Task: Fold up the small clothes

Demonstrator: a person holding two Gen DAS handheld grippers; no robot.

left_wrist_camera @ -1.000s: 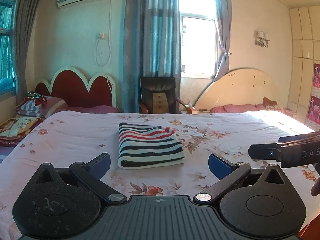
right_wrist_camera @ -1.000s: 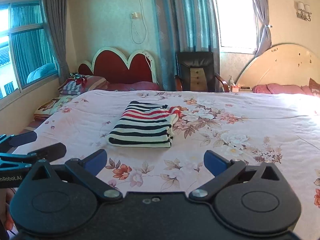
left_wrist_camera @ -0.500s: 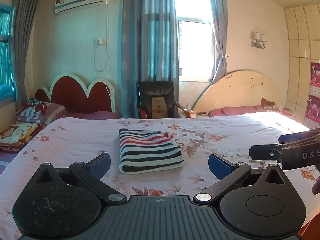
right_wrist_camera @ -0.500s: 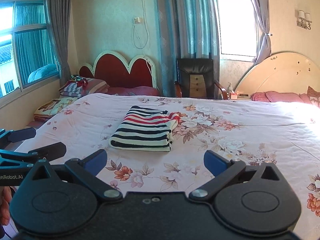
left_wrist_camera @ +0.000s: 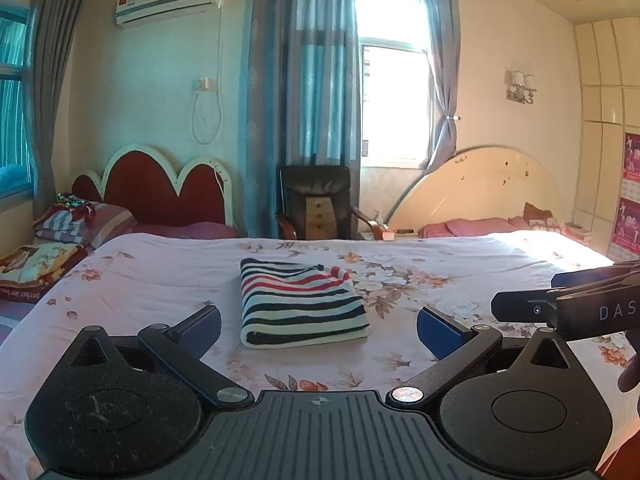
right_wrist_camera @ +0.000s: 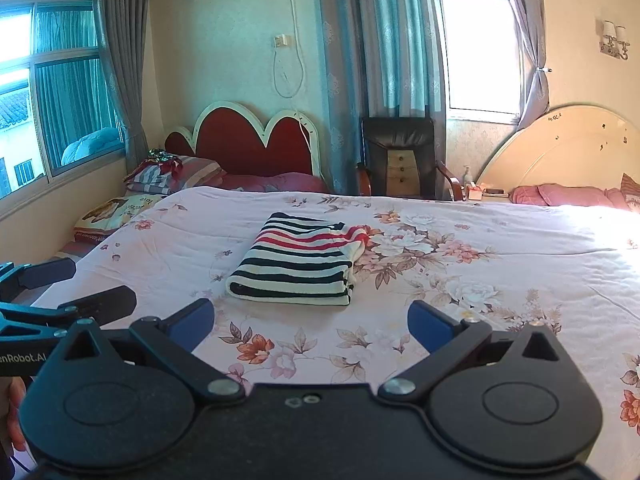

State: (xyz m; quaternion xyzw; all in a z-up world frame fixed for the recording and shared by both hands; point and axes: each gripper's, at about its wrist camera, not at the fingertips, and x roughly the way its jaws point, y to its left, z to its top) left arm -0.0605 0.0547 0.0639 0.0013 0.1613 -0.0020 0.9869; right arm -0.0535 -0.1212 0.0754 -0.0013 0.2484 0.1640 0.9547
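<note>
A striped garment point(left_wrist_camera: 300, 304) in black, white and red lies folded into a neat rectangle on the floral bedspread point(left_wrist_camera: 160, 276). In the right wrist view the same garment point(right_wrist_camera: 300, 264) sits ahead and slightly left. My left gripper point(left_wrist_camera: 318, 328) is open, held back from the near edge of the garment with nothing between its blue pads. My right gripper point(right_wrist_camera: 310, 324) is open too, short of the garment and empty. The right gripper shows at the right edge of the left wrist view point(left_wrist_camera: 560, 300), and the left gripper appears at the left edge of the right wrist view point(right_wrist_camera: 72, 288).
The bedspread point(right_wrist_camera: 480, 272) stretches wide to the right. Pillows and folded bedding point(left_wrist_camera: 72, 224) lie at the far left by a red headboard point(left_wrist_camera: 160, 188). A black chair point(left_wrist_camera: 316, 208) stands behind the bed, and a cream headboard point(left_wrist_camera: 480, 188) is at the back right.
Both grippers have tilted upward and drawn back a little, so the folded garment sits lower in each view. The garment itself has not moved.
</note>
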